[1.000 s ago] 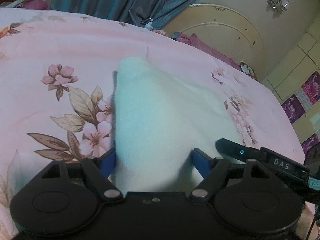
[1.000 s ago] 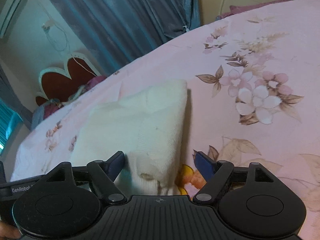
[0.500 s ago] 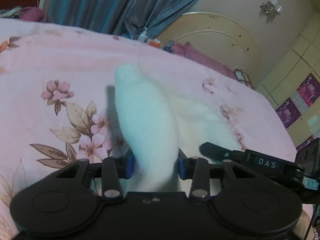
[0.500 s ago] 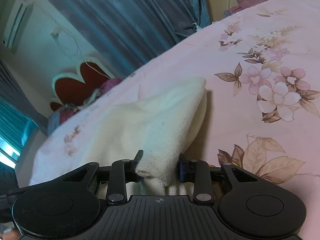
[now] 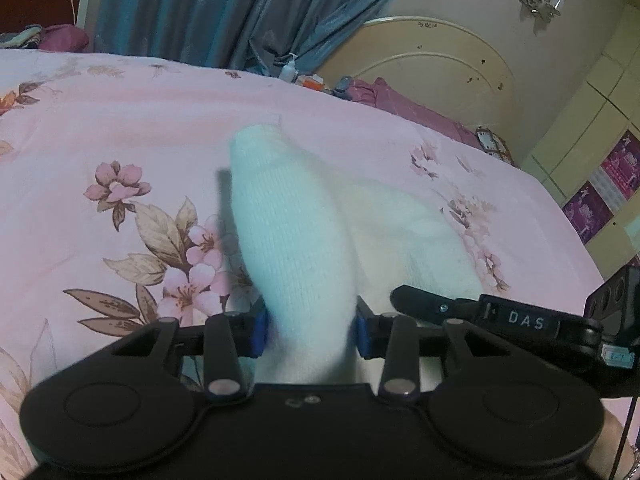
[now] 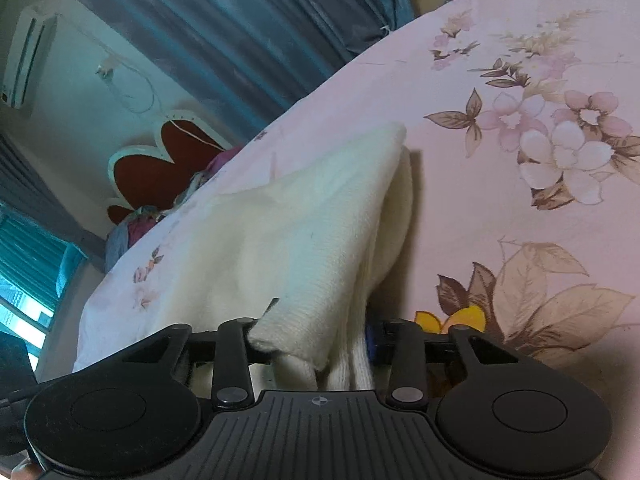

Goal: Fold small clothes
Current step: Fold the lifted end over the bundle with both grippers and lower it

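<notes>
A small white knit garment (image 5: 292, 240) lies on a pink floral bedsheet (image 5: 120, 128). My left gripper (image 5: 309, 330) is shut on its near edge, and the pinched cloth rises in a ridge between the blue pads. My right gripper (image 6: 316, 340) is shut on the other near corner of the same garment (image 6: 288, 232), which is lifted off the sheet (image 6: 520, 80) and drapes away to the left. The right gripper also shows at the right edge of the left wrist view (image 5: 500, 316).
Blue curtains (image 5: 224, 12) hang behind the bed. A cream headboard (image 5: 424, 60) and purple bedding (image 5: 404, 104) sit at the far right, with small bottles (image 5: 290, 70) at the bed's far edge. A red headboard (image 6: 160, 168) shows in the right wrist view.
Both grippers were open around the garment's near edge one second ago. Both have shut on it and lifted it, so the cloth bunches into a ridge.
</notes>
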`<state>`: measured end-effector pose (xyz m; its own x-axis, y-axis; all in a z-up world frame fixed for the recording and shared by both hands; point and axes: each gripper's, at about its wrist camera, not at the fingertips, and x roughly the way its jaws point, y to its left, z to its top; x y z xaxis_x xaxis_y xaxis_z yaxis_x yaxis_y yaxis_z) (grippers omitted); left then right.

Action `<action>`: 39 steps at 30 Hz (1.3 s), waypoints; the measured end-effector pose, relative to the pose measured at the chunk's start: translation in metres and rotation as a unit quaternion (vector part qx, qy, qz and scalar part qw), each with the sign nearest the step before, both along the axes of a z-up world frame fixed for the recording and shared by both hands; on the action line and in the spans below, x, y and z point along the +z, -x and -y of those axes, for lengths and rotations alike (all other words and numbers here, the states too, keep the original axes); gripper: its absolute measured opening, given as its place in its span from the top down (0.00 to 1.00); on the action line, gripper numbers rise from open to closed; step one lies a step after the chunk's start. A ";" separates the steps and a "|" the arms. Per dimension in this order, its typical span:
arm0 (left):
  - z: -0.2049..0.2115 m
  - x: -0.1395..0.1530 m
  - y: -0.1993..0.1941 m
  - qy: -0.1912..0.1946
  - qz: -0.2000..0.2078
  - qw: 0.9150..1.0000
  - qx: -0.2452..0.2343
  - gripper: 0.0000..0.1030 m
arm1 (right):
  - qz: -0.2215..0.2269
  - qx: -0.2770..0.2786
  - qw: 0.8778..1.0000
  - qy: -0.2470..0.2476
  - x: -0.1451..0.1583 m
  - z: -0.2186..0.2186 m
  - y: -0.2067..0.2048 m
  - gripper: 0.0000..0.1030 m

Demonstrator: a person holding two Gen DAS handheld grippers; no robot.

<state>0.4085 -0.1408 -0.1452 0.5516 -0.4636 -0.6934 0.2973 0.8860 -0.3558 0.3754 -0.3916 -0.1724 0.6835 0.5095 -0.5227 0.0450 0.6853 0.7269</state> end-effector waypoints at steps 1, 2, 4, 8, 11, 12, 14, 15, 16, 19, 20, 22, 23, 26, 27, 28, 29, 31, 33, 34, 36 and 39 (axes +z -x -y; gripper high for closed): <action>0.001 0.003 0.002 -0.001 0.004 1.000 0.000 0.63 | 0.003 -0.001 1.000 -0.008 0.002 0.002 0.002 0.68; 0.001 0.005 0.004 -0.001 0.008 1.000 -0.001 0.63 | 0.007 -0.004 1.000 -0.012 0.006 0.003 0.003 0.68; -0.001 0.011 0.006 0.005 0.011 1.000 0.001 0.64 | 0.017 -0.006 1.000 -0.014 0.015 0.003 0.007 0.69; -0.012 0.029 0.010 0.008 0.023 1.000 0.000 0.64 | 0.036 0.003 0.999 -0.014 0.040 -0.008 0.006 0.69; -0.031 0.042 0.014 0.011 0.032 0.999 0.004 0.64 | 0.042 0.009 0.999 -0.019 0.053 -0.026 0.005 0.69; -0.040 0.046 0.015 0.013 0.034 0.999 0.006 0.64 | 0.045 0.013 0.999 -0.019 0.058 -0.034 0.004 0.69; -0.059 0.053 0.016 0.015 0.038 0.999 0.010 0.64 | 0.051 0.020 0.998 -0.018 0.066 -0.052 0.003 0.69; -0.070 0.056 0.016 0.015 0.040 0.999 0.013 0.64 | 0.054 0.024 0.998 -0.019 0.070 -0.064 0.003 0.69; -0.083 0.058 0.016 0.016 0.042 0.999 0.016 0.64 | 0.056 0.027 0.998 -0.019 0.073 -0.075 0.002 0.69; -0.122 0.064 0.015 0.021 0.045 0.998 0.023 0.64 | 0.058 0.033 0.997 -0.024 0.081 -0.114 -0.004 0.69; -0.137 0.065 0.014 0.023 0.046 0.998 0.024 0.64 | 0.058 0.033 0.997 -0.025 0.083 -0.129 -0.006 0.69; -0.166 0.066 0.011 0.027 0.047 0.998 0.022 0.64 | 0.060 0.031 0.997 -0.022 0.087 -0.160 -0.008 0.69; -0.182 0.066 0.009 0.029 0.047 0.998 0.022 0.64 | 0.060 0.030 0.998 -0.022 0.088 -0.174 -0.011 0.69; -0.227 0.068 0.002 0.029 0.048 0.998 0.025 0.64 | 0.060 0.033 0.997 -0.021 0.089 -0.221 -0.022 0.69; -0.242 0.068 0.000 0.027 0.049 0.998 0.025 0.64 | 0.061 0.035 0.997 -0.022 0.089 -0.237 -0.025 0.69; -0.259 0.068 -0.004 0.026 0.048 0.998 0.027 0.64 | 0.062 0.037 0.997 -0.024 0.088 -0.250 -0.029 0.69; -0.271 0.068 -0.007 0.025 0.046 0.998 0.030 0.64 | 0.062 0.038 0.997 -0.027 0.087 -0.266 -0.034 0.69; -0.296 0.066 -0.012 0.022 0.043 0.998 0.038 0.64 | 0.059 0.043 0.997 -0.032 0.082 -0.292 -0.042 0.69; -0.317 0.064 -0.017 0.017 0.043 0.998 0.046 0.64 | 0.058 0.052 0.996 -0.032 0.076 -0.316 -0.050 0.69; -0.325 0.062 -0.019 0.016 0.042 0.998 0.048 0.64 | 0.057 0.055 0.996 -0.032 0.073 -0.326 -0.054 0.69; -0.342 0.055 -0.024 0.017 0.038 0.998 0.052 0.64 | 0.053 0.059 0.996 -0.034 0.066 -0.342 -0.061 0.69; -0.358 0.041 -0.030 0.015 0.032 0.998 0.053 0.63 | 0.043 0.066 0.997 -0.027 0.055 -0.357 -0.068 0.69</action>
